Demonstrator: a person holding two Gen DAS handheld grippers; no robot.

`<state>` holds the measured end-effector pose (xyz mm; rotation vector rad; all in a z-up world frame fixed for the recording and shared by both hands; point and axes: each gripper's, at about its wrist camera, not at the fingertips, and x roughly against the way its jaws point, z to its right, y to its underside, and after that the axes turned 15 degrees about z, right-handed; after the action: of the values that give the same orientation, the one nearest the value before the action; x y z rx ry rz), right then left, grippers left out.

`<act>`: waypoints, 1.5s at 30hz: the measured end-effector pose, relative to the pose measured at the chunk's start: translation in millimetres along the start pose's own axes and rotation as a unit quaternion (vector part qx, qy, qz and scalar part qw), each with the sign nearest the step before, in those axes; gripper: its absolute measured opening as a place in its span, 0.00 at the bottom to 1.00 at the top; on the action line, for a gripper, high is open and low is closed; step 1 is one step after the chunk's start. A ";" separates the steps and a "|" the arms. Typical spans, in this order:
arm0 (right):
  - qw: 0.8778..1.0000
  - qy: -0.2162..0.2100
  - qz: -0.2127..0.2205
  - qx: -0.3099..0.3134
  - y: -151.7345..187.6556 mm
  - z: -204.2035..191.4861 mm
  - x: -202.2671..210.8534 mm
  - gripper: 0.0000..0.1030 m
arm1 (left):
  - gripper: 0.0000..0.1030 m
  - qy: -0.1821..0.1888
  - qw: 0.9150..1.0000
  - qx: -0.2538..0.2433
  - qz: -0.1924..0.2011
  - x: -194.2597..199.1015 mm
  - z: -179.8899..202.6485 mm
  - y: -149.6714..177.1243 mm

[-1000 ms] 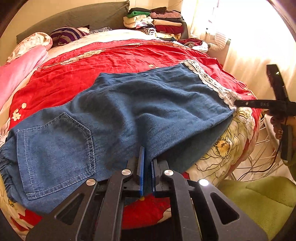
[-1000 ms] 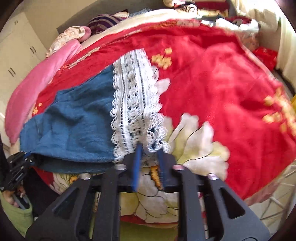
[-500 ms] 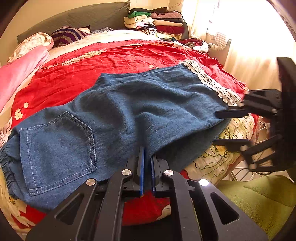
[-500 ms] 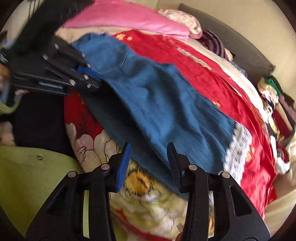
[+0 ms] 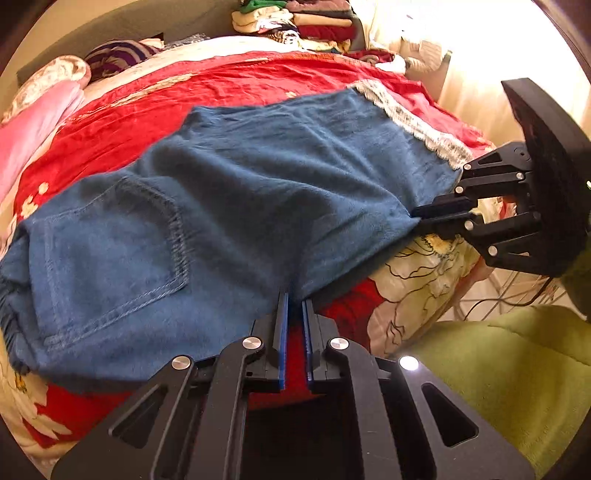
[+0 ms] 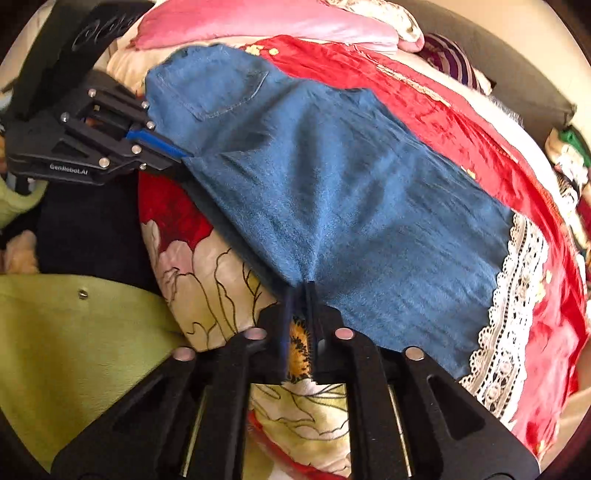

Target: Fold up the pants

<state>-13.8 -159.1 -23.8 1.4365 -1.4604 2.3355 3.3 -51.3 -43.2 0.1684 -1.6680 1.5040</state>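
Each camera sits just behind its own tool and looks steeply down along the fingers at the near edge of the bed [image 5: 258, 74], very close to the fabric. The left wrist view faces up the bed toward the headboard, with the right tool [image 5: 415, 216] at the right of the frame. The right wrist view looks across the same blue pants [image 6: 351, 206], with the left tool [image 6: 184, 155] at upper left.

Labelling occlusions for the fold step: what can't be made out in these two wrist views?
- Left wrist view: the jeans waistband runs off the left edge.
- Left wrist view: right gripper fingertips, side-on; how much denim they hold is unclear.
- Right wrist view: the lower layer of the jeans, covered by the top layer.
- Both views: the clothes stack, too small and edge-cut to tell garments apart.
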 end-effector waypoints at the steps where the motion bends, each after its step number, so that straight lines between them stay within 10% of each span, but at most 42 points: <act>1: 1.000 -0.006 0.008 -0.012 -1.6 5.1 8.4 0.33 | 0.11 0.001 1.000 0.004 0.005 5.9 -2.7 -0.3; 7: 0.990 0.049 0.062 -0.118 4.2 58.2 48.2 0.39 | 0.50 -0.071 0.991 0.082 0.079 64.2 -56.6 -7.4; 13: 0.974 0.103 0.066 -0.192 21.6 94.5 58.0 0.42 | 0.86 -0.211 0.948 0.205 0.118 101.3 -129.3 7.0; 18: 0.972 0.113 0.053 -0.200 29.9 97.5 49.0 0.47 | 0.83 -0.202 0.945 0.239 0.096 81.1 -149.2 13.3; 20: 0.971 0.112 0.041 -0.209 32.7 99.4 44.0 0.49 | 0.41 -0.194 0.943 0.256 0.088 69.0 -152.0 18.3; 23: 0.971 0.114 0.022 -0.208 38.2 100.5 36.3 0.50 | 0.39 -0.201 0.940 0.258 0.101 76.7 -156.2 20.6; 39: 0.974 0.113 0.037 -0.194 35.8 91.4 42.4 0.55 | 0.61 -0.272 0.927 0.215 0.145 120.9 -155.7 7.4; 45: 0.975 0.093 0.077 -0.184 13.4 85.0 40.0 0.55 | 0.72 -0.193 0.956 0.158 0.157 104.9 -111.4 -31.8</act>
<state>14.8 -244.3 6.5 1.0174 -1.8788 2.0562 12.5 81.5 38.7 0.4063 -1.8037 2.0840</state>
